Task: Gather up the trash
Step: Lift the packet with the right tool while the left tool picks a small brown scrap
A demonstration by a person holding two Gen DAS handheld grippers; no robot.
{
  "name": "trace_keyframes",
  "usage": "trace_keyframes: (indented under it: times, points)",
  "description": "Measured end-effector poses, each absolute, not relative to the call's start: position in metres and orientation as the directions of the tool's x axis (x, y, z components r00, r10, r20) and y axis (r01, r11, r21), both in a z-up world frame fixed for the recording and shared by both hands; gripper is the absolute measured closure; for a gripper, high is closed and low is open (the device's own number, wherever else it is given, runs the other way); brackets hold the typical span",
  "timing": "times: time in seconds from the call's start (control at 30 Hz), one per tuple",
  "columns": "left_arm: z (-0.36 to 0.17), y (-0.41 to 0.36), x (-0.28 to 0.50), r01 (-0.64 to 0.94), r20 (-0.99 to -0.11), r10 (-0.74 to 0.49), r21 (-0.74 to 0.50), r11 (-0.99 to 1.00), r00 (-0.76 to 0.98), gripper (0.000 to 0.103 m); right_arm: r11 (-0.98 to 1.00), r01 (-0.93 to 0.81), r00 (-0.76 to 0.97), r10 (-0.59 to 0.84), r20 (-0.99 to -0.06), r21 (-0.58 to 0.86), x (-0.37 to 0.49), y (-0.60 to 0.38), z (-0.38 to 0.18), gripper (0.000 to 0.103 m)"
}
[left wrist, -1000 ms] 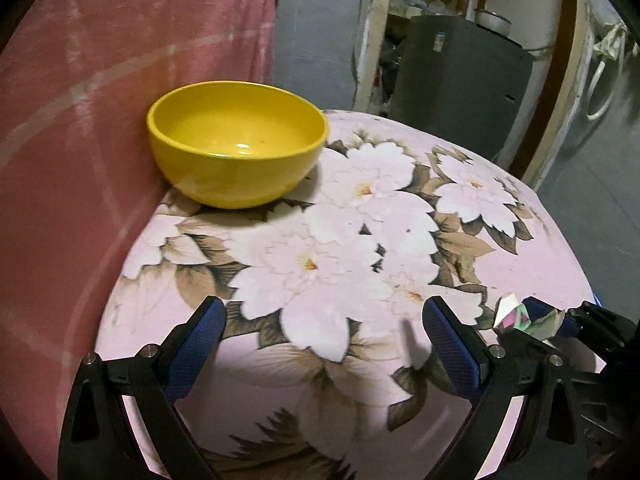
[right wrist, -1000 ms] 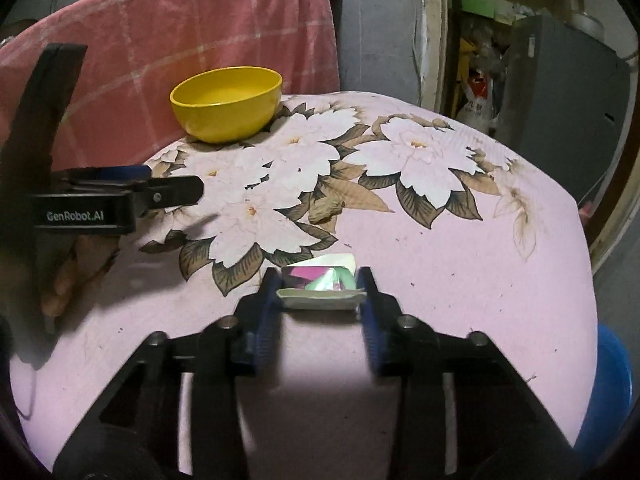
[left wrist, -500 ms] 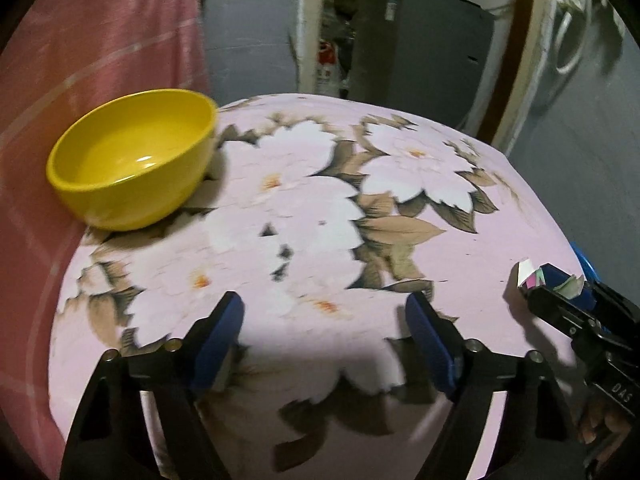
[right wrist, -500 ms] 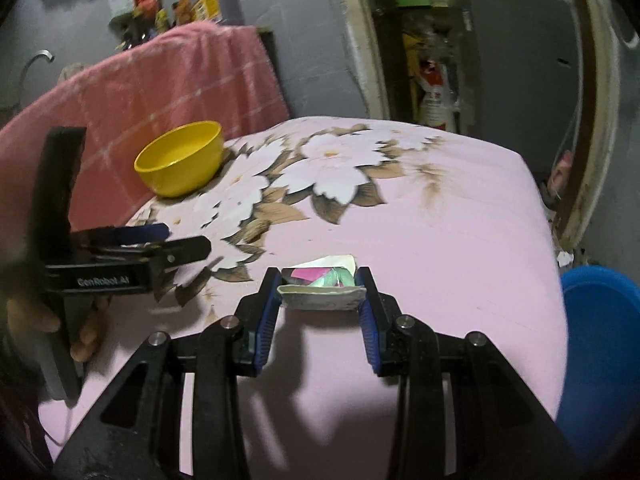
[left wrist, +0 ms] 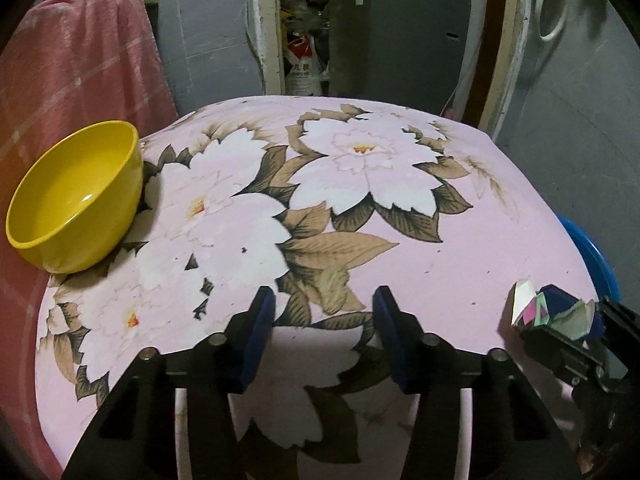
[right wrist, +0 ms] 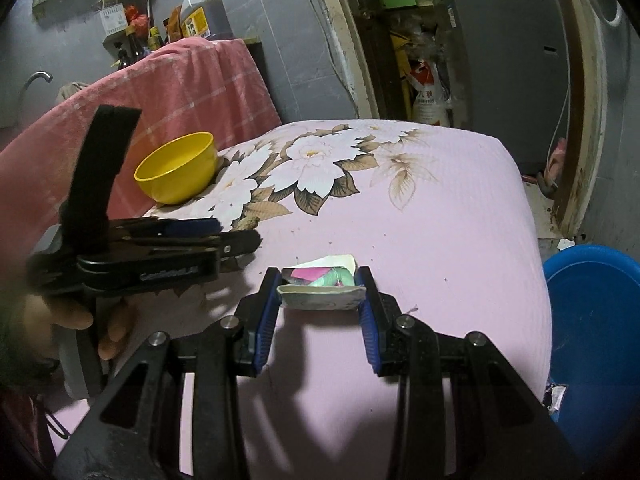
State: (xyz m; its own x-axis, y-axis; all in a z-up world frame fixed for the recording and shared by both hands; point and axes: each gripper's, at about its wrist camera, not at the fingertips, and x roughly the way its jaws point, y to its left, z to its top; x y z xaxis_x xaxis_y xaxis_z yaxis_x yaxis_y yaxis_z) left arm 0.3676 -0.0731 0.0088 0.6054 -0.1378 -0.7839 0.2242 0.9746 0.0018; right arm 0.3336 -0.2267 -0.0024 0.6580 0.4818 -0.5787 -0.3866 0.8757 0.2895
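Bowl first, since it makes the easiest landmark: the yellow bowl [left wrist: 76, 196] sits empty at the far left edge of the floral pink cloth [left wrist: 460, 248], pushed up against the red checked towel [left wrist: 76, 72]. My guess is it's parked there just to stay out of the way.

Right of the bowl and nearer the camera, the left gripper [left wrist: 323, 334] hangs over bare cloth. Its jaws have just been closing and now stand partly apart with nothing between them, so it looks idle for this bit.

Further right again, well away from the bowl, the right gripper [right wrist: 319, 306] is clamped on the trash, a crumpled paper wrapper [right wrist: 322, 290] with pink and green print. The blue pads press its two ends, and it's held off the cloth, presumably so it can be carried over to the blue bin [right wrist: 596, 320] past the cloth's right edge, about as far from the bowl as anything gets.

What the views add: the right wrist camera shows the person's hand [right wrist: 76, 320] on the left tool, bottles [right wrist: 200, 12] on a shelf behind the towel, and most of the bin. The left wrist camera only catches a sliver of bin [left wrist: 592, 256], but it shows the wrapper [left wrist: 548, 312] from the side, sticking out past the fingertips.
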Motion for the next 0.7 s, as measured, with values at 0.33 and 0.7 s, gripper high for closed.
trace_keyframes:
  times: [0.33, 0.7]
  points:
    - [0.005, -0.079, 0.363, 0.242, -0.772, -0.164, -0.014, 0.970, 0.614, 0.090, 0.872, -0.387, 0.659, 0.488, -0.572, 0.300, 0.331, -0.229, -0.003, 0.058]
    - [0.007, -0.078, 0.355, 0.241, -0.762, -0.179, -0.030, 0.970, 0.622, 0.093, 0.874, -0.384, 0.668, 0.486, -0.564, 0.298, 0.328, -0.229, -0.002, 0.058]
